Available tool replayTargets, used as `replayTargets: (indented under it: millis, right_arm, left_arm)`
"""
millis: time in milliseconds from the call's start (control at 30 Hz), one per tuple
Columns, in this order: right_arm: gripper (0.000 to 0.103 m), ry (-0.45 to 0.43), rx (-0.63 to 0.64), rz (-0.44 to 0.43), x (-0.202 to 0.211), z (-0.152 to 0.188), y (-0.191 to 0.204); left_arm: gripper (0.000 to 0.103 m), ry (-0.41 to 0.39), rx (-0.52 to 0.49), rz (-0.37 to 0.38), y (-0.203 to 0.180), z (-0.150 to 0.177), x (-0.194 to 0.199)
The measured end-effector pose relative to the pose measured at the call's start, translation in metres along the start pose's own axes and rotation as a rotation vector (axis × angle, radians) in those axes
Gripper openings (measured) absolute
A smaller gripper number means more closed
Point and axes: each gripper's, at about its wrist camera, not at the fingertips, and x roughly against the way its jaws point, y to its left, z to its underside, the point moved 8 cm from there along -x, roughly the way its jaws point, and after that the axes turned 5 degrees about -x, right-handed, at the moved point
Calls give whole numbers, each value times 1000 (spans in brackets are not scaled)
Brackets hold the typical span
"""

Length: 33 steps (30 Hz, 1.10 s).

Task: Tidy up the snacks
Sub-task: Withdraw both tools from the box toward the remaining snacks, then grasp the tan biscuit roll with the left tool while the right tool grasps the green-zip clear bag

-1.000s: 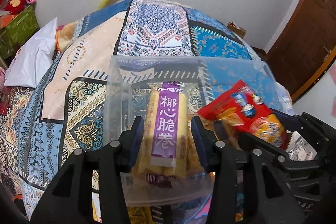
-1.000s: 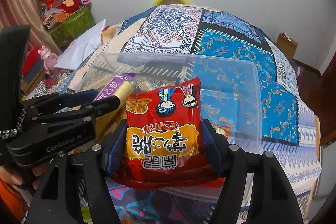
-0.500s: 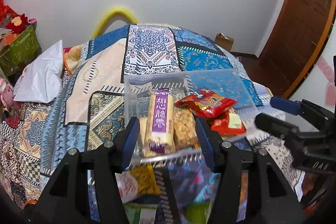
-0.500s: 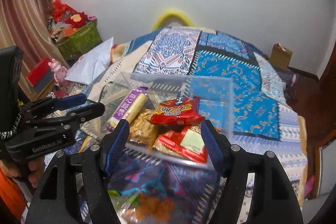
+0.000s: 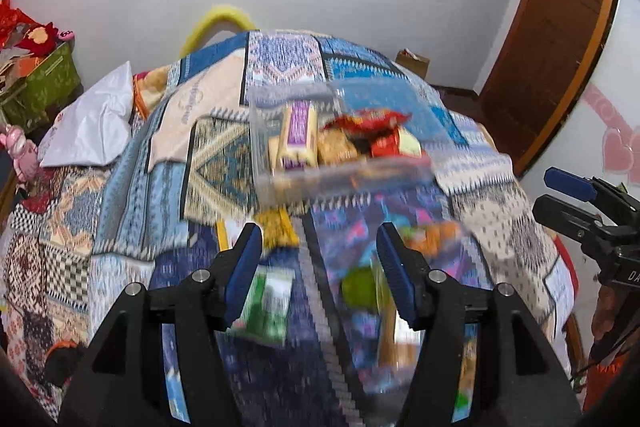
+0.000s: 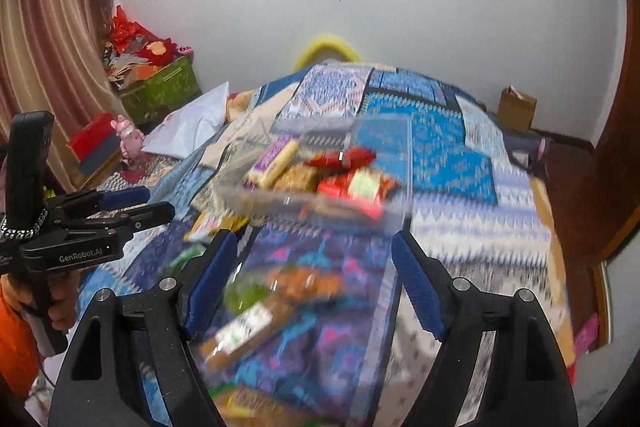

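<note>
1. We see a bed (image 5: 168, 163) under a patchwork cover, filling most of both views.
2. A clear plastic box (image 5: 340, 183) rests on the bed, well beyond both tools.
3. Our left tool (image 5: 320, 267) hangs with its blue pads wide apart, holding nothing; our right tool (image 6: 312, 283) is just as wide and empty.
4. Inside the box lie a purple-labelled roll pack (image 5: 298, 135) and a red packet (image 6: 352, 187).
5. Loose snacks (image 6: 248, 327), blurred, lie on the bed near the tools.

Snack packets (image 5: 344, 143) in bin (image 5: 340, 179) on bed (image 5: 140, 187) — loose snacks (image 6: 248, 327) before it
</note>
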Motion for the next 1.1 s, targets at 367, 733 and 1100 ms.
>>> replayTargets:
  millis: [367, 733, 1100]
  right_arm:
    - [78, 139, -13, 14, -3, 101, 15]
    - [103, 191, -26, -36, -16, 135, 38]
    - [95, 253, -55, -39, -37, 156, 31]
  left_arm:
    - [59, 68, 9, 31, -14, 69, 12]
    - [59, 100, 20, 48, -21, 98, 10]
    - [59, 121, -5, 55, -33, 100, -1]
